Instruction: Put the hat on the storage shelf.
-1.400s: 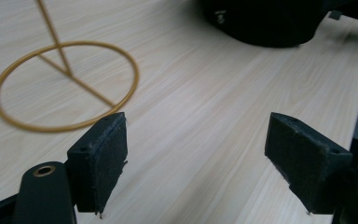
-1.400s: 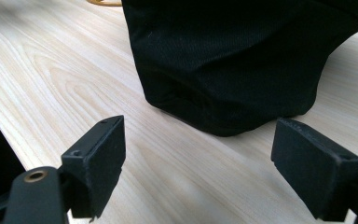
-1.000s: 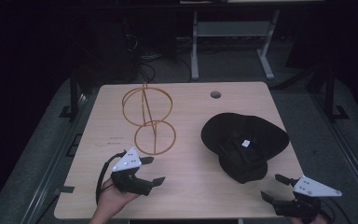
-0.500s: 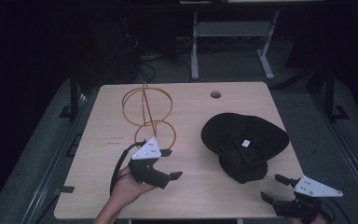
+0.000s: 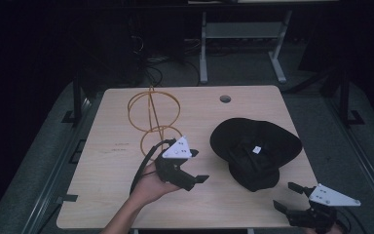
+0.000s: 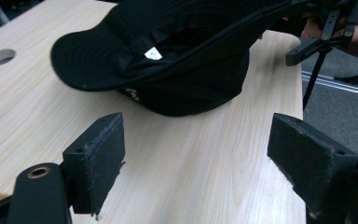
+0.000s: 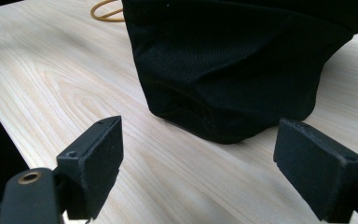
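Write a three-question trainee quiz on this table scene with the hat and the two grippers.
1. True or false: the left gripper is shut on the black hat.
2. Which thing stands behind the left gripper in the high view? A) a yellow wire hat stand B) a mug C) a box
3. Fill in: the right gripper hovers at the table's near ____ corner, fingers spread.

Key: 1 false, both grippers are open and apart from the hat. 2 A. 3 right.
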Demonstrator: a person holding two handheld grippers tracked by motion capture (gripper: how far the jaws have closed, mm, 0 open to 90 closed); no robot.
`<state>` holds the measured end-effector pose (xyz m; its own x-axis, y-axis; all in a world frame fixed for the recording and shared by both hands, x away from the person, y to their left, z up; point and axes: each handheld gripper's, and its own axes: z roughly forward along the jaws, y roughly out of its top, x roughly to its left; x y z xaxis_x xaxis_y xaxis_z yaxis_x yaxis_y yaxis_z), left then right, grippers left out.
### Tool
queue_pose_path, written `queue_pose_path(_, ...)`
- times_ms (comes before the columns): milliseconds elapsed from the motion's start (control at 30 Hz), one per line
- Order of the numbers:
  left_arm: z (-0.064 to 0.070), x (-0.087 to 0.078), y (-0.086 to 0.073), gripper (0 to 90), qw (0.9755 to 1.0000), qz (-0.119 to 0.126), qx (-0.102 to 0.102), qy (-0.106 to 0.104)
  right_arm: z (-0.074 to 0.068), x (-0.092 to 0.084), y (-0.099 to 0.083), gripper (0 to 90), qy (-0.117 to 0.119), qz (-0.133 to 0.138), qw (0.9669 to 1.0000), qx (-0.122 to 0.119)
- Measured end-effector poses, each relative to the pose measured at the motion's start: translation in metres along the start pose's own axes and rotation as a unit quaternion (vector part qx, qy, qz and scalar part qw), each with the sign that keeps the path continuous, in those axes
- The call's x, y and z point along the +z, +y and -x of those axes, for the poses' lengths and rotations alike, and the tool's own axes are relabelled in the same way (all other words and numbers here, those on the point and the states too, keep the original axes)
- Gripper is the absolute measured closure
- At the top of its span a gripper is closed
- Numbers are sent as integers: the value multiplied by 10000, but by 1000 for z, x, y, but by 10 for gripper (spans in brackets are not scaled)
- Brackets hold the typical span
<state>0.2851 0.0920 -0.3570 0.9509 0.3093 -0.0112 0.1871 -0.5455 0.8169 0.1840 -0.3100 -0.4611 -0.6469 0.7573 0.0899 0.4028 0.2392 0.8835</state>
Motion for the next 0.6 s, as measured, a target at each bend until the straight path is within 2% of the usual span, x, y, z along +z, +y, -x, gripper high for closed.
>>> queue_pose_path(133, -4, 10, 8, 182, 10000, -13, 16, -44, 1, -1, 0, 153, -49, -15, 10000, -16)
queue_pose_path(333, -6, 23, 22, 196, 9998, -91, 156, -58, 2, -2, -1, 153, -33, 31, 10000, 18)
queue_pose_path(400, -6, 27, 27, 213, 9996, -181, 224, -3, 1, -2, -1, 154, -34, 10, 10000, 3)
queue_pose_path(600, -8, 38, 38, 212, 9988, -332, 338, -105, 1, -2, -1, 154, 7, 61, 10000, 13)
